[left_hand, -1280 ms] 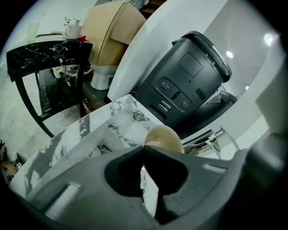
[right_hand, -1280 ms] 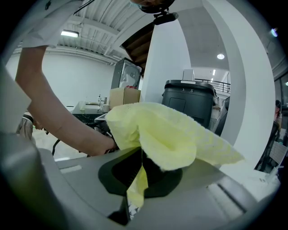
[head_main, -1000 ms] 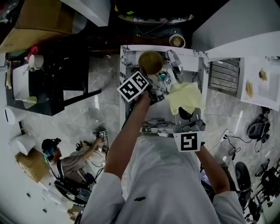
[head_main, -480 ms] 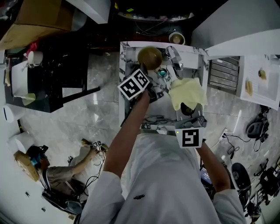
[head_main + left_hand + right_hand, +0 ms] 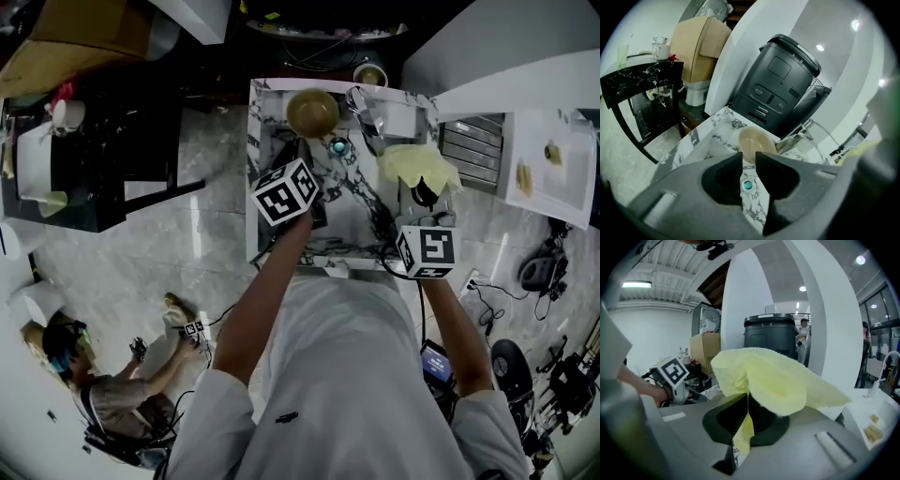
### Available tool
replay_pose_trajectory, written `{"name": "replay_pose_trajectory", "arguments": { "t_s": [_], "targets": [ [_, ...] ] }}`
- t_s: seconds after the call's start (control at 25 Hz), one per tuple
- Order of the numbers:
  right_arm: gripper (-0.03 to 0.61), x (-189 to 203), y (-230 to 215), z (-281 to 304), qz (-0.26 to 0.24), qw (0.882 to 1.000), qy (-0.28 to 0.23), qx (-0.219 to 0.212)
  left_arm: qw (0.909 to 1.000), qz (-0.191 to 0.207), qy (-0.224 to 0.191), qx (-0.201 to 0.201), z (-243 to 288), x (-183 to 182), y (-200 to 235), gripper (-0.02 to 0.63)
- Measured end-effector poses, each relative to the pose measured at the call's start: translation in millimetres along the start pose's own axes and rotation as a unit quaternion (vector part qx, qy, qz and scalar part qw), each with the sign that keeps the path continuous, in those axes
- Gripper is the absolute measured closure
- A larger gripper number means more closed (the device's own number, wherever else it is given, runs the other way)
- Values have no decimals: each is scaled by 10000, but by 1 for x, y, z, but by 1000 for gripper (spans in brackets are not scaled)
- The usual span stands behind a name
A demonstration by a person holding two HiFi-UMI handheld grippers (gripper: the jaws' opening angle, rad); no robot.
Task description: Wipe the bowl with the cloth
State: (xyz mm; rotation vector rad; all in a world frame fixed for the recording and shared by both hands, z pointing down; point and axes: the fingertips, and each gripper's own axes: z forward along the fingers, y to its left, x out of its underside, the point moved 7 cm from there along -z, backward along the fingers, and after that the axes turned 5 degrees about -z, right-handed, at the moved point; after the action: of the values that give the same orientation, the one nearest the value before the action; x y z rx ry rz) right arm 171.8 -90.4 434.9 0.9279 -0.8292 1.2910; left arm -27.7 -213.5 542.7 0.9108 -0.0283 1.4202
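Two tools working: my right gripper (image 5: 742, 414) is pinching the cloth (image 5: 774, 377), drifting rightward off the sink (image 5: 253, 178); my left gripper (image 5: 748, 162) is hovering barely parted, empty, near the bowl (image 5: 312, 112) at the sink's far end, unwiped.

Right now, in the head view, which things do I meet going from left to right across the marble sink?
Round tan bowl → small teal drain plug → shiny metal faucet → crumpled yellow cloth.
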Motion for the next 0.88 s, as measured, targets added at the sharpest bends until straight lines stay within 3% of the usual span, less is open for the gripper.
{"name": "replay_pose_trajectory", "arguments": {
  "t_s": [0.24,0.56,0.88],
  "targets": [
    [565,15,-37,22,601,9978,231,182,9974,681,-208,122,-27,6,-13,611],
    [565,39,-68,79,1114,9917,644,-19,9883,1407,-192,558,-49,26,-40,611],
    [563,69,-74,124,1709,9791,1097,-83,9846,1583,-81,734,-62,41,-52,611]
  ]
}}
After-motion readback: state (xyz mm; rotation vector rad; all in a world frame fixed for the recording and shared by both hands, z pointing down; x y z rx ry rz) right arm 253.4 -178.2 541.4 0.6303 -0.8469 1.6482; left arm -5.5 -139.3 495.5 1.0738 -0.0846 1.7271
